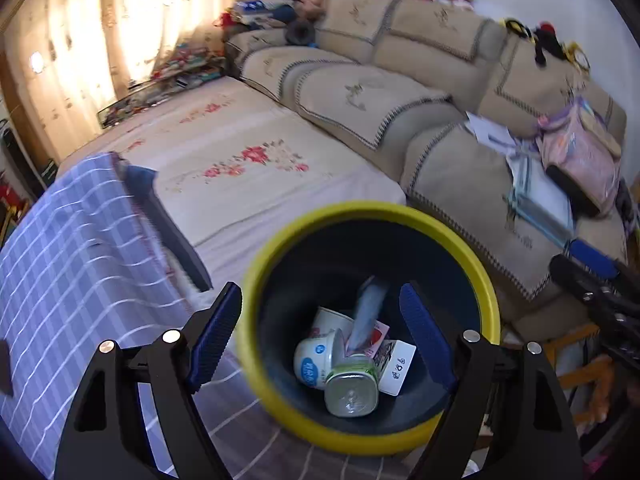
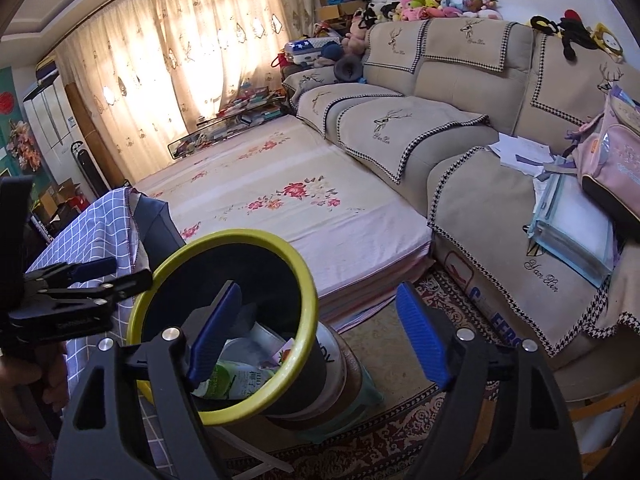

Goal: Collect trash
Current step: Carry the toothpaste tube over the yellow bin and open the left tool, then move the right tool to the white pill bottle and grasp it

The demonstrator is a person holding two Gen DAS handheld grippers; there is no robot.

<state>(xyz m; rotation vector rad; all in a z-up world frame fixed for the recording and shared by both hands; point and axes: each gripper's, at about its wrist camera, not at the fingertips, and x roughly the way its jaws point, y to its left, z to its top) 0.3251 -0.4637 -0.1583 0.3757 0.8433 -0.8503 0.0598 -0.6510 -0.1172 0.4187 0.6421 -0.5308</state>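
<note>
Open tongs (image 1: 320,336) above bin rim (image 1: 486,276)

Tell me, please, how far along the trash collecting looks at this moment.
Done: the yellow-rimmed bin already holds a white cup, a green can and a white carton. In hand: nothing; the left claw hangs open over the bin with a blurred grey piece dropping between its pads, and the right claw is open and empty. Left: no loose trash shows nearby, so I cannot say.
</note>
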